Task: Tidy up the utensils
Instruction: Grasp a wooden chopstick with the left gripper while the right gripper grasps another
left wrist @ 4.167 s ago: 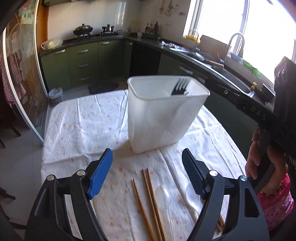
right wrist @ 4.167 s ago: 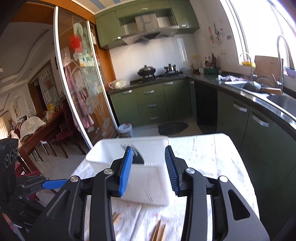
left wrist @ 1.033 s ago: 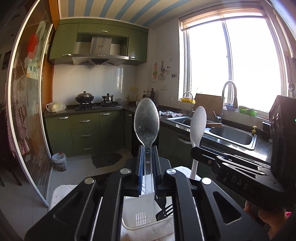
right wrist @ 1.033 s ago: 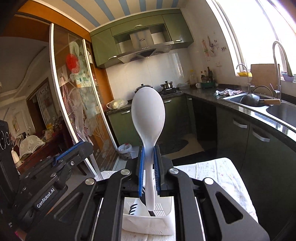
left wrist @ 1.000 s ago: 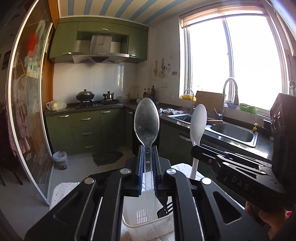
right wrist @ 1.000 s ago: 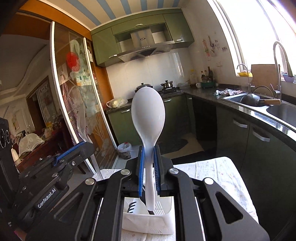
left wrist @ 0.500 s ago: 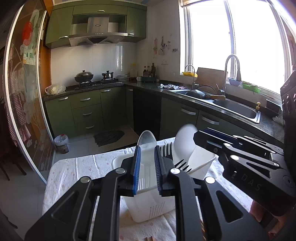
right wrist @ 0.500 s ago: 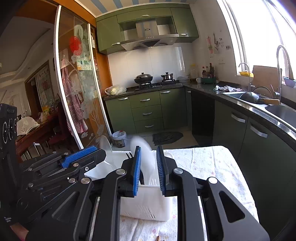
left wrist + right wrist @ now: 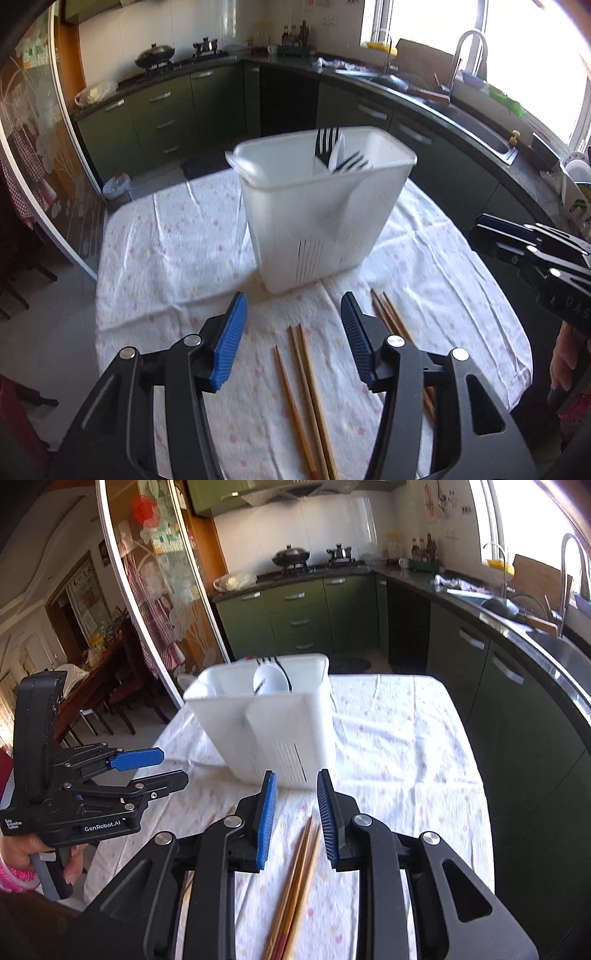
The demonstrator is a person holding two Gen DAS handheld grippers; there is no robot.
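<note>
White plastic forms the utensil holder, which stands upright on the floral tablecloth ahead of my left gripper. Left wrist view: two black forks and a white spoon stand inside the holder at its far side. My left gripper's jaws have just been opening and now stand apart with nothing between them; wooden chopsticks lie flat on the cloth beneath and past them, with further chopsticks beside the right-hand finger. My right gripper shows at the right edge, well apart from the holder. Right wrist view: my right gripper has its jaws parted by a narrow gap after just opening, and they grasp nothing. A bundle of chopsticks lies on the cloth below that gap. The holder stands just beyond the fingertips, with the spoon bowl visible inside. My left gripper hangs to the left, jaws apart.
</note>
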